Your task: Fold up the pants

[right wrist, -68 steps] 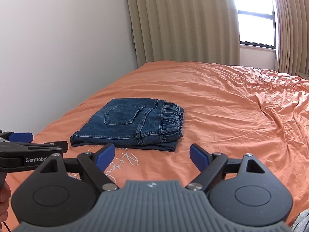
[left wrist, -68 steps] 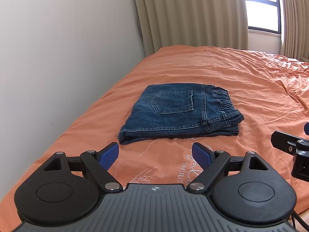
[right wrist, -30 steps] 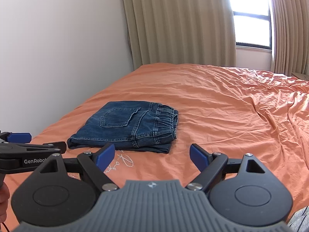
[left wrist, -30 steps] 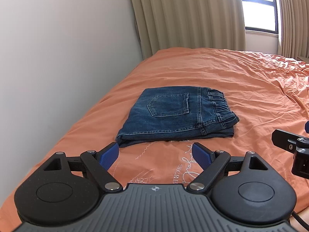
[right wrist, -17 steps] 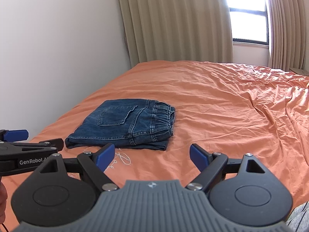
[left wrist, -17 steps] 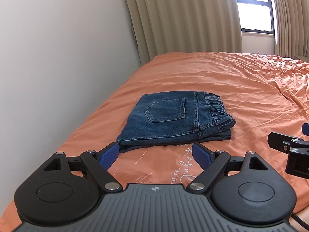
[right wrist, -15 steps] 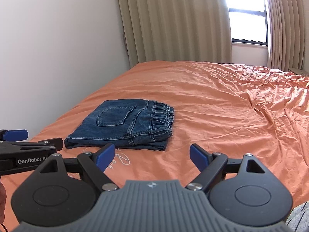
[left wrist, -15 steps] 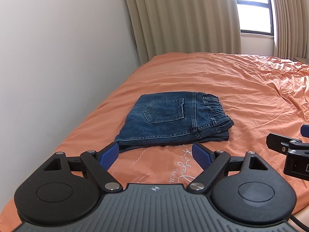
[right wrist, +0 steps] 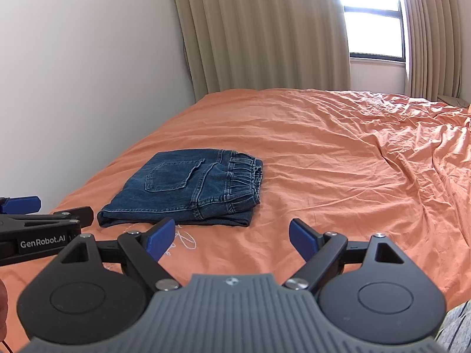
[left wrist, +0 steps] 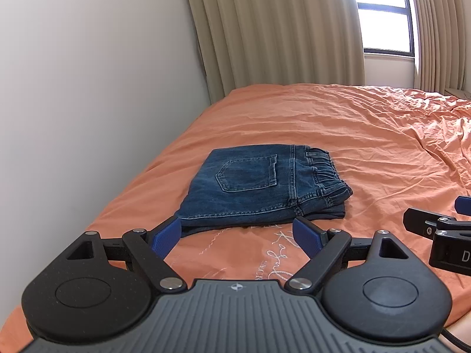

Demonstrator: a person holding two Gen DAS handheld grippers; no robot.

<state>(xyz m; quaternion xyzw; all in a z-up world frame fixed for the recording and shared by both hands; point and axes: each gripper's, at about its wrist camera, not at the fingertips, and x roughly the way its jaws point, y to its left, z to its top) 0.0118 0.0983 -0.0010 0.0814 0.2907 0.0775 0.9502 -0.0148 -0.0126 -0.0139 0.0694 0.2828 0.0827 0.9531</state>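
Dark blue jeans (left wrist: 259, 188) lie folded into a flat rectangle on the orange bedspread (left wrist: 353, 135), back pocket up, elastic waistband to the right. They also show in the right wrist view (right wrist: 188, 188). My left gripper (left wrist: 237, 236) is open and empty, held just short of the jeans' near edge. My right gripper (right wrist: 232, 238) is open and empty, to the right of the left one and nearer than the jeans. Each gripper's fingers (left wrist: 426, 226) show at the edge of the other's view.
A white wall (left wrist: 88, 103) runs along the bed's left side. Beige curtains (left wrist: 279, 29) and a bright window (left wrist: 382, 29) stand behind the bed's far end. The bedspread is wrinkled at the right (right wrist: 412, 161) and has white embroidery (left wrist: 273, 259) near the front.
Both grippers have drawn back and tilted up a little, so the jeans look smaller and lower in view. The jeans have not moved. Both grippers stay open.
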